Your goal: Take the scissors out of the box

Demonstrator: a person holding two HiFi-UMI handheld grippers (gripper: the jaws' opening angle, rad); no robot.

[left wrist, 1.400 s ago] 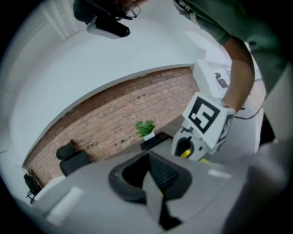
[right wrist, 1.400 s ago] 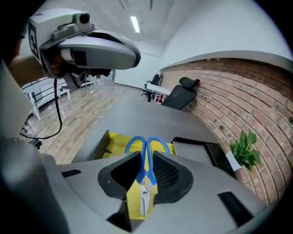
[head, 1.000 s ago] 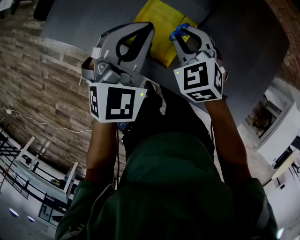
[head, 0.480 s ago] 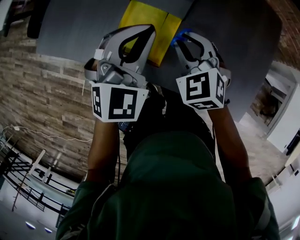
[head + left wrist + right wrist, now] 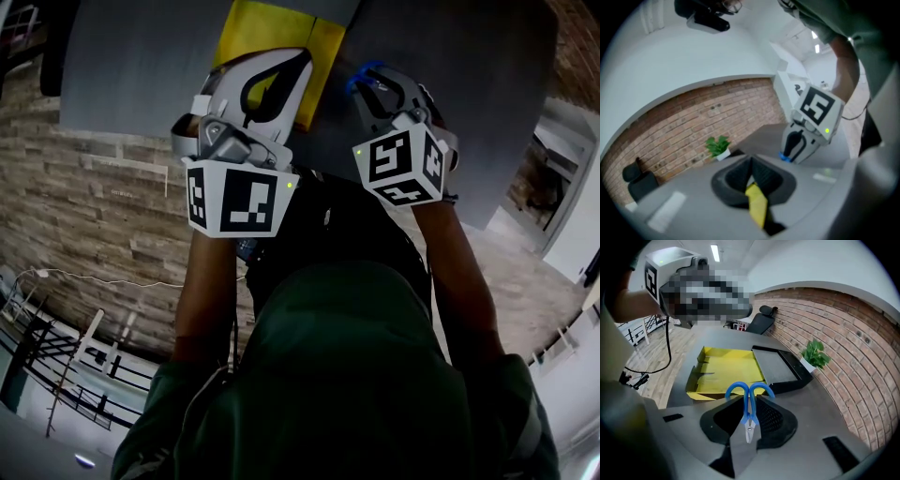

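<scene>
We've got the right tongs clamped by the pivot of the blue-handled scissors, likely light, stiff and slippy, over the bench just outside the yellow box; left tongs look pinched together, probably empty.

1. Brick wall along one side, white ceiling above it.
2. Light strip on the ceiling, lit.
3. Grey table; potted plant at its edge by the brick.
4. Dark chair at the table's far end.
5. Wood-plank floor with a thin cable across it; railing beyond.
</scene>
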